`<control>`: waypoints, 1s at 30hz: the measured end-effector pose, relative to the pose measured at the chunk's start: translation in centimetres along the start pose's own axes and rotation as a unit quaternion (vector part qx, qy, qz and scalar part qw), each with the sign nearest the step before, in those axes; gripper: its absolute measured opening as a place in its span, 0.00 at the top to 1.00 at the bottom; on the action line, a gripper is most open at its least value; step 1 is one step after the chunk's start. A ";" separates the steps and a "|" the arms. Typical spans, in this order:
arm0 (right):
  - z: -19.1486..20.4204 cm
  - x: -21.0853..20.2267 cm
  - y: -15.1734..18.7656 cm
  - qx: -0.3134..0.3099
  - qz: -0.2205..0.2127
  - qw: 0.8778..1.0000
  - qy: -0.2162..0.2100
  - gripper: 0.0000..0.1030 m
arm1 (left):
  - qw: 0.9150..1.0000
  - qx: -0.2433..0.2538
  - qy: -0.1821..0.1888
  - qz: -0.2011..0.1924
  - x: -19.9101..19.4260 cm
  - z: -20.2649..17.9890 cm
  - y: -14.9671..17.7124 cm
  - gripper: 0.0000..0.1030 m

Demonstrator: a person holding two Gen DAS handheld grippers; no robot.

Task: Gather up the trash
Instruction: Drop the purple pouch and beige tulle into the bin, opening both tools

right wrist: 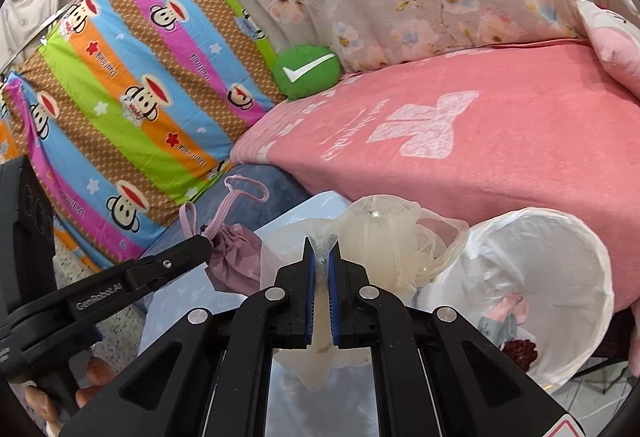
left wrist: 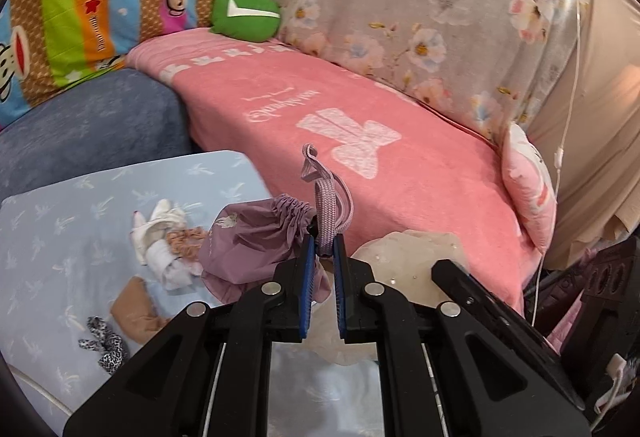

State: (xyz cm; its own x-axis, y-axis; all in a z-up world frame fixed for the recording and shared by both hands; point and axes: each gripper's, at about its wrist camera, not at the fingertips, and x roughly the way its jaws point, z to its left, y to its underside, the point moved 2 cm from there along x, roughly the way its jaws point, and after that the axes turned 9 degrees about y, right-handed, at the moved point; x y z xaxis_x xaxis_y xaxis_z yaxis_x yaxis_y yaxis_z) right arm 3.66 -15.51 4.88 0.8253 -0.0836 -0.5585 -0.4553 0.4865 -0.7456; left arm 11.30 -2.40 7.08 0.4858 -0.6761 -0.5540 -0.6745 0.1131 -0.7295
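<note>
Left gripper [left wrist: 324, 251]: jaws closed on the woven cord [left wrist: 326, 213] of a purple drawstring pouch [left wrist: 248, 249], which hangs lifted above the light blue patterned surface [left wrist: 52, 237]. Its loop ends stand up past the fingertips.

Right gripper [right wrist: 321, 263]: jaws closed on a strip of cream mesh belonging to a cream tulle bundle [right wrist: 384, 237] with small pearl beads. The bundle sits just beside the near rim of a white-lined waste bin [right wrist: 576, 237], which holds scraps at its bottom.

On the blue surface, toward its far edge, lie crumpled white tissues [left wrist: 164, 245]; a tan cloth [left wrist: 132, 311] and a leopard-print scrunchie [left wrist: 106, 343] lie nearer its front edge.

Beyond: pink blanket [left wrist: 400, 125], with a green check-mark cushion [left wrist: 246, 11] at its far corner.
</note>
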 end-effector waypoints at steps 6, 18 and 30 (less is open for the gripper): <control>-3.9 -0.9 -0.8 0.023 -0.014 0.999 0.034 0.95 | 0.999 0.025 0.027 0.014 1.9 -3.3 0.0 0.91; -11.0 -2.3 -1.3 0.067 -0.028 0.994 0.085 0.94 | 0.994 0.059 0.074 0.056 6.5 -8.3 1.3 0.89; -12.5 -2.2 -1.0 0.078 -0.025 0.992 0.094 0.94 | 0.994 0.073 0.067 0.056 7.8 -9.7 2.1 0.41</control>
State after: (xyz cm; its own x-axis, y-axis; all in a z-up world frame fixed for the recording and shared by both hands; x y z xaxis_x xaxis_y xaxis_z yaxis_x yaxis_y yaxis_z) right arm -1.86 -26.73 2.27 0.7618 -0.2654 -0.5910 -0.3457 0.6051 -0.7172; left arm 8.29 -14.48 5.15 0.3277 -0.7435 -0.5830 -0.6277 0.2898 -0.7225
